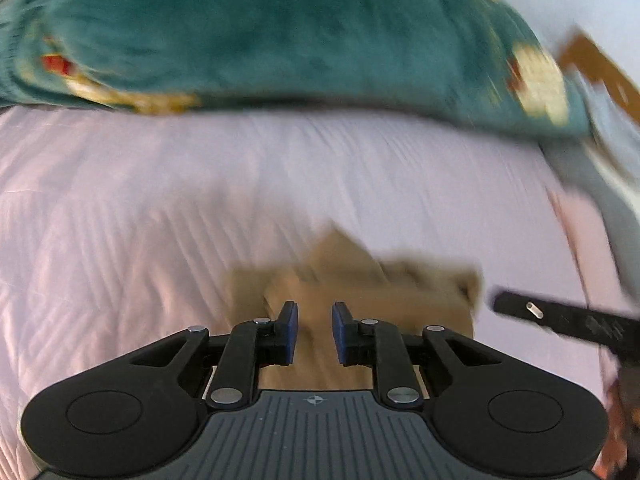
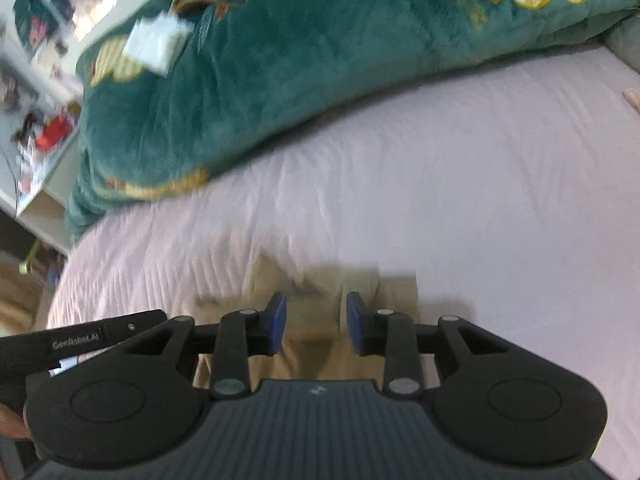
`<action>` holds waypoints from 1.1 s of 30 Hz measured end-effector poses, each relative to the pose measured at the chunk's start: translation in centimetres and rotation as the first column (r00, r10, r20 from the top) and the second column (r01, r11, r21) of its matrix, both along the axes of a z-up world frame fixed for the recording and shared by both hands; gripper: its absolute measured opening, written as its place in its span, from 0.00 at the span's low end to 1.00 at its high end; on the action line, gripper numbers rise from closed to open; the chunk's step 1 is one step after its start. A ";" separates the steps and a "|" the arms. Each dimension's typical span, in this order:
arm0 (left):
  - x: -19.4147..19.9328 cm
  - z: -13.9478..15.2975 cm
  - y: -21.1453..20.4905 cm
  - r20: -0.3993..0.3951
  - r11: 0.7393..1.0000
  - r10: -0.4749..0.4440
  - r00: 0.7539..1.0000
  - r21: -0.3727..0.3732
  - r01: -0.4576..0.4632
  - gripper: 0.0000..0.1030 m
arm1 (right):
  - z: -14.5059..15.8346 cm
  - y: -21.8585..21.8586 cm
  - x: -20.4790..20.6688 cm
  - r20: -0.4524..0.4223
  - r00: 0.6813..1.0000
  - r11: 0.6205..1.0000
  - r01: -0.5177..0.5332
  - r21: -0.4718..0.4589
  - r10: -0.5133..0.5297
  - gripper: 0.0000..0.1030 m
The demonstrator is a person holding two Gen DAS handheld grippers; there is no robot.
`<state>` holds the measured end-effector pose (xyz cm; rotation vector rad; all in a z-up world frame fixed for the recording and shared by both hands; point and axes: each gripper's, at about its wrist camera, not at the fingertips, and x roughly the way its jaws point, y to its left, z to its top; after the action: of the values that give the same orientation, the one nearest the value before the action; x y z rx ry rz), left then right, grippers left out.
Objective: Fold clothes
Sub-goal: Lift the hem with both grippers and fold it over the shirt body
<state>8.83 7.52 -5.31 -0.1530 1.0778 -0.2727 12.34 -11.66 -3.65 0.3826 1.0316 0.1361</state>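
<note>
Left hand-held gripper [image 1: 314, 330]: jaws part-open with a narrow gap, nothing pinched; the tan cloth shows beyond and under the blue pads [image 1: 291, 328], and whether they brush it cannot be told.
Right hand-held gripper [image 2: 316, 330]: jaws part-open, a little wider than the left, empty; it hangs over the same cloth, close beside the left one.
Tan garment [image 1: 360, 292]: a small, partly folded piece lying on the pink bed sheet [image 1: 120, 200], directly under both grippers, well apart from the green blanket [image 1: 260, 32].
Risk, left side: the upper layer peaks up loosely in the left wrist view; a nudge from a finger would likely flip it back and undo the fold.
Risk, middle: the two grippers work very near each other, so they may knock together or drag the cloth off square.
Risk, right side: a shallow pinch may catch only the top layer, or take the sheet along with it.
Risk, views: both are blurred, so edges are hard to judge.
Count, grippers: two.
Count, tan garments: one.
Count, green blankets: one, with patterned patches.
Count, white item on blanket [image 2: 156, 42]: one, unclear what.
</note>
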 end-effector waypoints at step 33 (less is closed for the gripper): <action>6.5 -9.7 -2.1 -0.035 0.997 0.017 0.999 0.078 -0.014 0.31 | -7.5 3.4 6.5 -0.019 0.993 0.991 -0.120 -0.066 0.119 0.31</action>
<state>15.33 5.38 -15.01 -0.0972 1.1206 -0.2148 18.85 -8.30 -11.13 0.2607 1.0711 0.2058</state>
